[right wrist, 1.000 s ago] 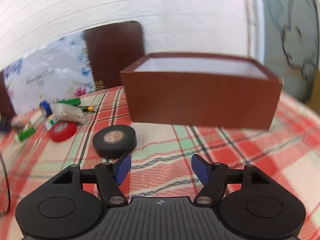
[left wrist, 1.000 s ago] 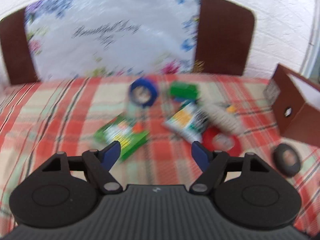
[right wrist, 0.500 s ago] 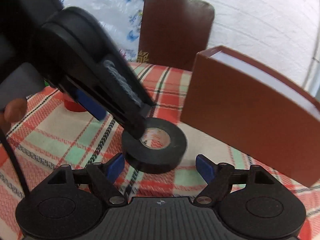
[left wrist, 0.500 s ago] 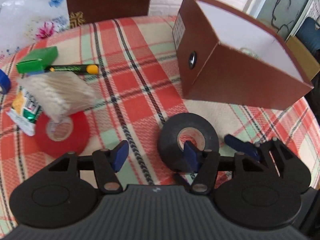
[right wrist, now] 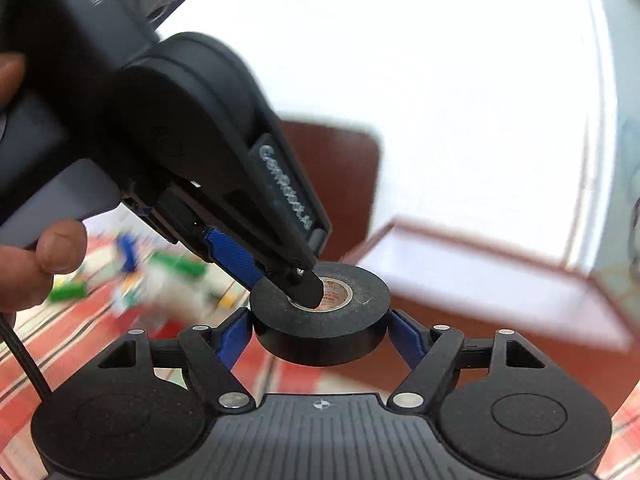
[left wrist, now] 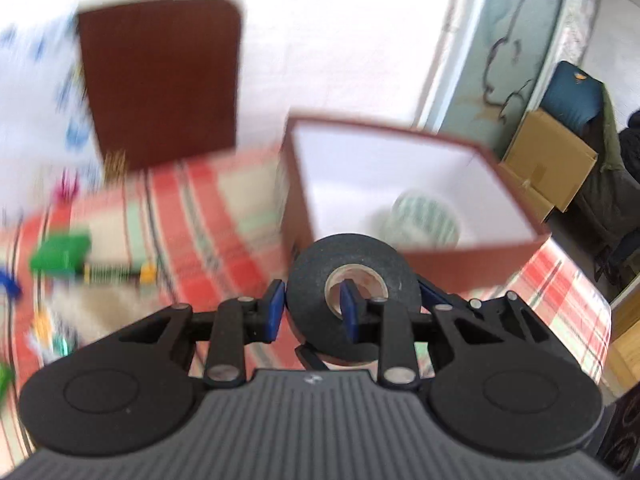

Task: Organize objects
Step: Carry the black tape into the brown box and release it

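Note:
A black tape roll (left wrist: 316, 260) hangs above the plaid cloth, just in front of the open brown box (left wrist: 460, 264). My left gripper (left wrist: 312, 312) is closing on the roll's wall, one pad outside and one inside the core. In the right wrist view the left gripper (right wrist: 272, 276) reaches down from the upper left into the roll (right wrist: 352, 320). My right gripper (right wrist: 320, 324) is closing too, and its blue pads rest against the roll's outer rim on both sides. A pale tape roll (left wrist: 426, 216) lies inside the box (right wrist: 480, 264).
A green box (left wrist: 60, 254), a marker (left wrist: 116, 272) and other blurred items lie on the cloth at the left. A brown chair back (left wrist: 160, 84) stands behind the table. Beyond the table's right edge a cardboard box (left wrist: 548, 160) sits on the floor. A person's hand (right wrist: 40, 256) holds the left gripper.
My left gripper closed on the black roll's wall and lifted it off the cloth toward the box. My right gripper came in around the roll's sides.

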### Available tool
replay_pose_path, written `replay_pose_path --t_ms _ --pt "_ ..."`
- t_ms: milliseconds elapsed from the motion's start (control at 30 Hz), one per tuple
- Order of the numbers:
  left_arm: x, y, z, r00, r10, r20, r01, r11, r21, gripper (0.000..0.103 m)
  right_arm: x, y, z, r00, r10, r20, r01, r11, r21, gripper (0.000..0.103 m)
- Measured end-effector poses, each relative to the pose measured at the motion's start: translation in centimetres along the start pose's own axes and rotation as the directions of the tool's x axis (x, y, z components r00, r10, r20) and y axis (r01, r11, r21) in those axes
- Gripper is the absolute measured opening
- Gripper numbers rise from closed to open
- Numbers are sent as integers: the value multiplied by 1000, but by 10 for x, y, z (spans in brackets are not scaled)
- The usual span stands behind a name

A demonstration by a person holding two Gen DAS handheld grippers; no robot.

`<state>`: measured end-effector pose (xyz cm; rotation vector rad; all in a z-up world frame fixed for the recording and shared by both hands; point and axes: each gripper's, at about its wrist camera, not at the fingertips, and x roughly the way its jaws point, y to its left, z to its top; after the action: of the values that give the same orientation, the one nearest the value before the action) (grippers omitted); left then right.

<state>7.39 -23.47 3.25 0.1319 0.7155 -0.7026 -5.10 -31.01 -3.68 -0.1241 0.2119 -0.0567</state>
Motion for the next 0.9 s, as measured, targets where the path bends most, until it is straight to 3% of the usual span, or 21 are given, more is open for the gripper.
replay_pose_path --t_ms 133,333,400,567,733,900 --pt "22 -14 30 1000 -7 27 6 999 46 32 17 -23 16 998 -64 28 64 998 -6 73" --pt "63 -23 50 1000 5 19 -6 997 79 33 55 -56 17 994 -110 -23 111 992 57 74" --pt "71 -27 49 999 33 11 -34 996 84 37 61 -61 12 989 -147 -7 147 986 84 85" --pt "70 -20 40 1000 22 10 -22 998 63 37 39 -57 -6 982 -172 78 164 982 98 86" --pt "40 -19 26 999 6 52 -9 999 53 37 10 -43 -7 974 -176 146 166 983 77 86" --pt "20 -15 5 998 61 32 -62 997 41 44 -17 -27 -9 983 -146 115 135 986 97 87"
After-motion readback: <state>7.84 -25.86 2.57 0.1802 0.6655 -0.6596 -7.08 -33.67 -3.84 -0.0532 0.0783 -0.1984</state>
